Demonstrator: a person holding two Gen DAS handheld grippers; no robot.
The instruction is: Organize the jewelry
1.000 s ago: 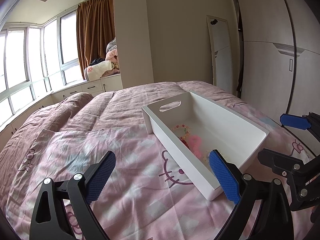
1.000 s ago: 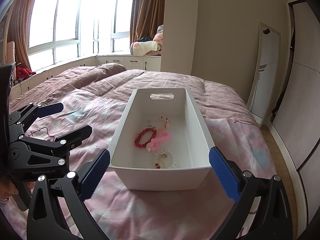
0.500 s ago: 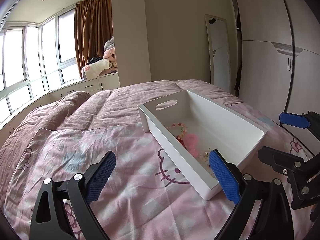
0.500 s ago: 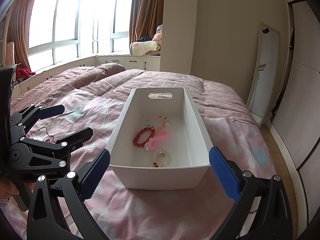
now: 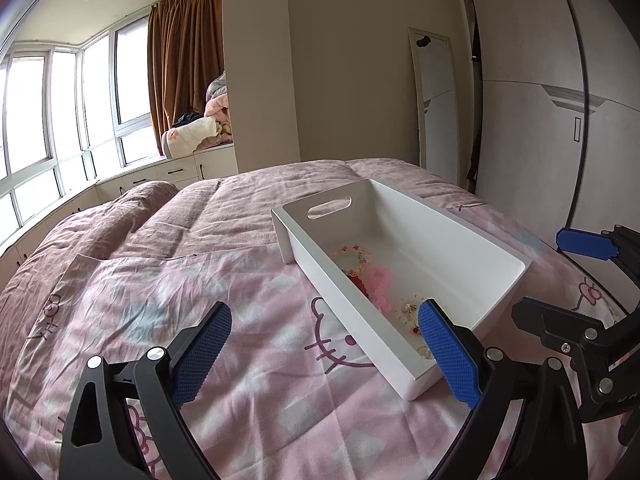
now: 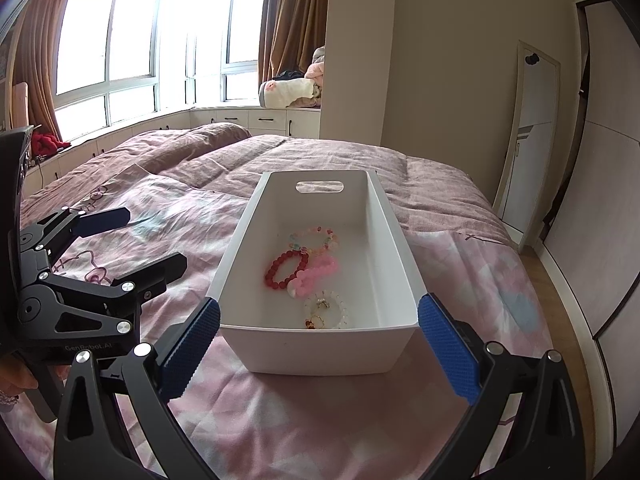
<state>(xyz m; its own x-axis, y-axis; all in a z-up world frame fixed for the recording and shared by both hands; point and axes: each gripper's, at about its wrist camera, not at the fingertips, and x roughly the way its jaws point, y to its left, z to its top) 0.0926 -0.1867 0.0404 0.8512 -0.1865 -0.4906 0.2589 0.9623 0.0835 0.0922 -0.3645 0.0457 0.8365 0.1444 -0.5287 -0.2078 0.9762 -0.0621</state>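
A white plastic bin (image 6: 396,240) (image 5: 472,248) with a handle slot stands on the pink bed cover. Inside lie a red bead bracelet (image 6: 282,269), a pink bracelet (image 6: 316,274), a multicolour bracelet (image 6: 314,238) and a clear bracelet with small rings (image 6: 325,309); they also show in the left wrist view (image 5: 376,284). My right gripper (image 6: 319,342) is open and empty, just in front of the bin's near end. My left gripper (image 5: 326,350) is open and empty, left of the bin, above the cover. Each gripper shows in the other's view.
The bed cover (image 5: 200,304) has a cat cartoon print and lies over a mauve duvet (image 6: 320,160). A leaning mirror (image 6: 528,128) and wardrobe doors (image 5: 540,100) stand on the right. Windows, brown curtains and a pile of bedding (image 6: 292,90) are at the back.
Both grippers have risen slightly, so the bin sits lower in both views and more of its inside shows. Nothing was grasped or released.
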